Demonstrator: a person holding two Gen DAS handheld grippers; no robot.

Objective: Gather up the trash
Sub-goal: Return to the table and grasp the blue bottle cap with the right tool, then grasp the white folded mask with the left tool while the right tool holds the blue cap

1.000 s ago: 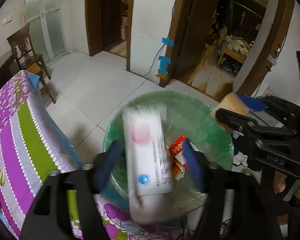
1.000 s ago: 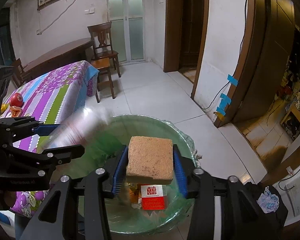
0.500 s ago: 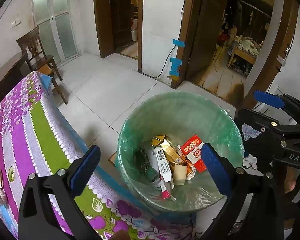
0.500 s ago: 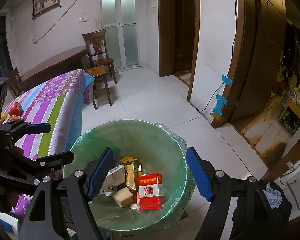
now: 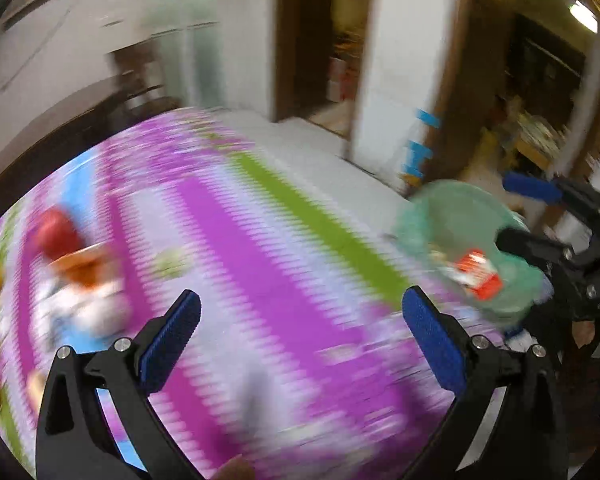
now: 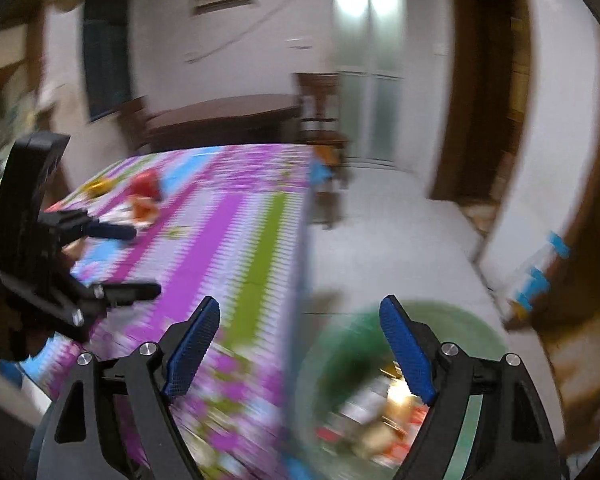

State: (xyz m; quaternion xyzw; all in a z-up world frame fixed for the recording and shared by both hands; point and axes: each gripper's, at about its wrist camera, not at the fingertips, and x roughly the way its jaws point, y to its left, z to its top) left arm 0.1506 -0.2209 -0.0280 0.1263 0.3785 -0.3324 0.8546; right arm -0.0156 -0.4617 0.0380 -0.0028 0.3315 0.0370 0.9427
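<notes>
The left claw point(image 5: 300, 320) is held wide apart with nothing between its blue pads, above the striped purple, white and green cloth of the worktop point(image 5: 260, 248). The right claw point(image 6: 300, 344) is also spread wide and empty; its jaws have just been opening further. It is poised over the corner of the worktop point(image 6: 236, 240) and the near rim of the green-lined trash bin point(image 6: 452, 312), which stands on the floor just beside the worktop's edge. Inside the bin, blurred trash point(image 6: 372, 420) is seen, with a red and white packet point(image 5: 478, 276) among it in the left view. Farther along the cloth, at the left, a red round thing point(image 5: 56, 232) is made out above an orange and white object point(image 5: 84, 276); both are too blurred to be identified. Beyond the worktop, a wooden chair point(image 6: 320, 120) and a dark wooden table point(image 6: 220, 116) are set before a frosted glass door point(image 6: 368, 80).
</notes>
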